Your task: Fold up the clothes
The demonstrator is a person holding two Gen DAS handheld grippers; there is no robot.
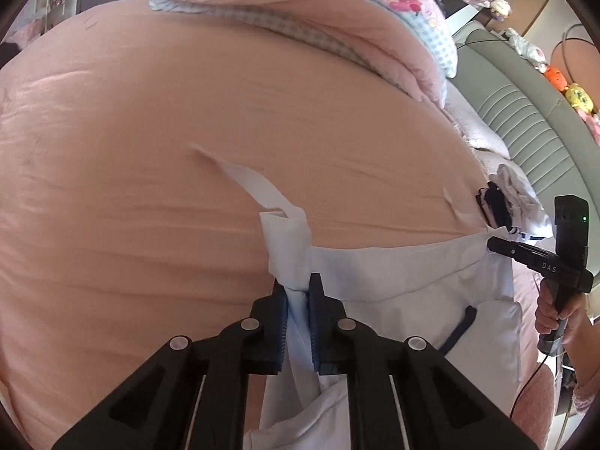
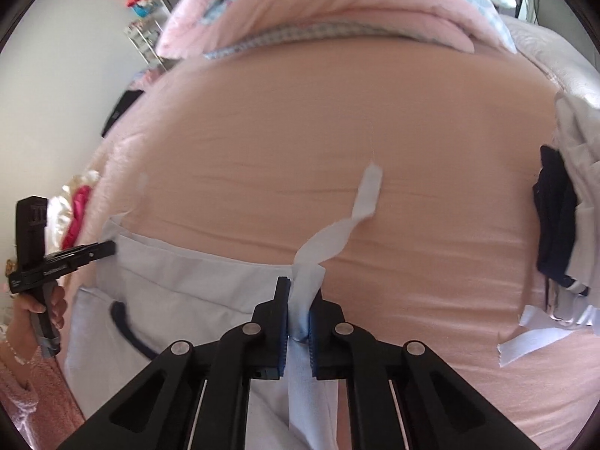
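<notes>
- The left hand-held gripper [image 1: 298, 296], black with ribbed blue pads, is clamped on a bunched corner of the pale blue, smooth cotton garment [image 1: 393, 281].
- The right hand-held gripper [image 2: 299, 302] pinches the opposite corner; "DAS" reads on its side.
- The garment lies on the peach-pink bed sheet [image 1: 150, 150], its lower part cut off.
- Far: a folded pink gingham-edged quilt [image 1: 318, 11].

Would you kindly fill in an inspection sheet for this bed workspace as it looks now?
Surface: pink bedsheet, lightly creased.
Job's things: pale blue garment held up at both top corners, ties trailing.
Clutter: clothes pile at the bed edge; rolled quilt at the far end.
Grippers: left hand-held gripper and right hand-held gripper both shut on the garment.
Cables: thin black cable below the person's hand.
Surroundings: grey padded headboard, soft toys.
</notes>
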